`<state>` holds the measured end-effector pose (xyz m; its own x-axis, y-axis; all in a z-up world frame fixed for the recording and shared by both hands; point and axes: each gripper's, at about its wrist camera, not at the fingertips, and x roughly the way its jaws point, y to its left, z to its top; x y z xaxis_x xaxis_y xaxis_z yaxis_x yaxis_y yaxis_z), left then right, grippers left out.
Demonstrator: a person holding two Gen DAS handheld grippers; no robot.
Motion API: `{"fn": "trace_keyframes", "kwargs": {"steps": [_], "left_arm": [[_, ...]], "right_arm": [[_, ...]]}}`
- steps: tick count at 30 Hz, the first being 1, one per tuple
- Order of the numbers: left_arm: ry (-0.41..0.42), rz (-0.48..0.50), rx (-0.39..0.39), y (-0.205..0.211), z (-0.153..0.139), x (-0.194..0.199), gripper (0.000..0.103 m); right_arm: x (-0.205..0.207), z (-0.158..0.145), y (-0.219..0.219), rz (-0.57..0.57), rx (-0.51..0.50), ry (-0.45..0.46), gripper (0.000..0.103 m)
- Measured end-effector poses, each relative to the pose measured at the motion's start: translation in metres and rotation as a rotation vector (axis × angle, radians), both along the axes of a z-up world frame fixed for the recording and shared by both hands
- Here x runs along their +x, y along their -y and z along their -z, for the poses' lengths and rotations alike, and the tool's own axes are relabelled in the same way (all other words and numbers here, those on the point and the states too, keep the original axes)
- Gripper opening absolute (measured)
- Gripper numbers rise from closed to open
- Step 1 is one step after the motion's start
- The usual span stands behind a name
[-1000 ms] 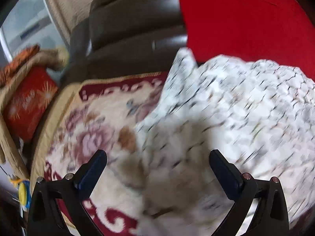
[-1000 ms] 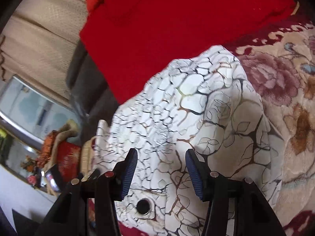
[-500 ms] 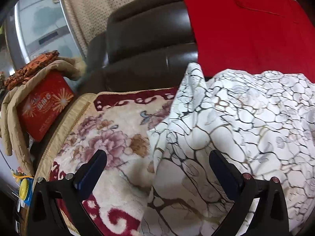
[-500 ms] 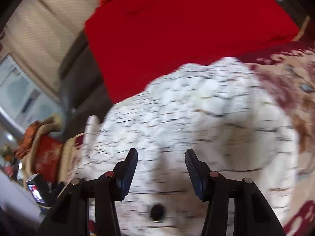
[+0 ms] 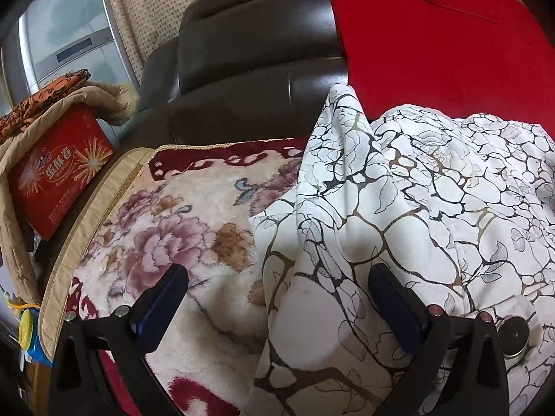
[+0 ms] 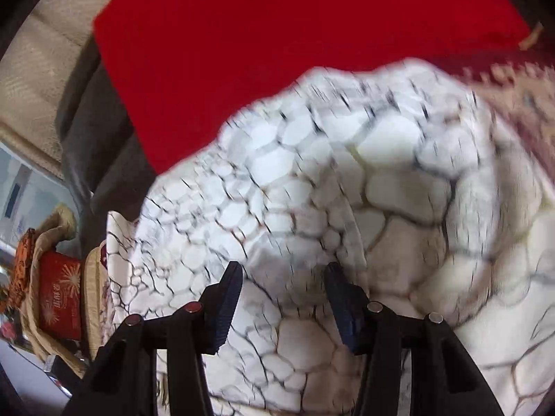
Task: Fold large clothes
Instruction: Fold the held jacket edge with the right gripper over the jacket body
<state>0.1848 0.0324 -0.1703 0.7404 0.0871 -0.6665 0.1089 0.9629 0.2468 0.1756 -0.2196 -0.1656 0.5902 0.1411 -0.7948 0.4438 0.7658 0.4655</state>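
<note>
A white garment with a black and gold crackle print lies bunched on a floral blanket spread over a sofa seat. My left gripper is open, its fingers straddling the garment's left edge just above the cloth. In the right wrist view the same garment fills the middle, blurred by motion. My right gripper is open above it, holding nothing.
A red cloth drapes the dark leather sofa back behind the garment. A red printed box wrapped in beige fabric stands at the left. A round metal disc shows at the lower right.
Both grippers have moved over the garment; the left view has tilted up and steadied, while the right view has closed in on the cloth and blurred. Both stay open.
</note>
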Motion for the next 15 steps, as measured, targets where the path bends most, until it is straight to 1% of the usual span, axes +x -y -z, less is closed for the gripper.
{"fn": "trace_keyframes", "kwargs": {"steps": [3,5,6,8,10,11,15], "left_arm": [[0.002,-0.001,0.002,0.001,0.000,0.000,0.103],[0.004,0.004,0.006,0.001,0.001,0.000,0.103],[0.006,0.008,0.006,0.000,0.001,0.000,0.103],[0.009,0.015,0.006,0.000,0.001,0.000,0.103],[0.008,0.018,0.003,-0.001,0.002,0.000,0.103],[0.006,0.018,0.002,-0.001,0.002,0.001,0.103],[0.008,0.015,0.007,0.001,0.001,0.000,0.103]], "right_arm": [[0.016,-0.005,-0.001,-0.024,0.025,0.022,0.055],[0.028,-0.008,0.003,-0.005,-0.005,0.018,0.055],[0.033,-0.007,0.008,0.011,-0.019,0.009,0.055],[0.039,0.002,0.026,0.048,-0.041,-0.061,0.055],[0.046,0.020,0.038,0.044,0.023,-0.104,0.055],[0.046,0.024,0.041,0.048,0.048,-0.109,0.056],[0.038,0.011,0.032,0.027,0.002,-0.070,0.055]]}}
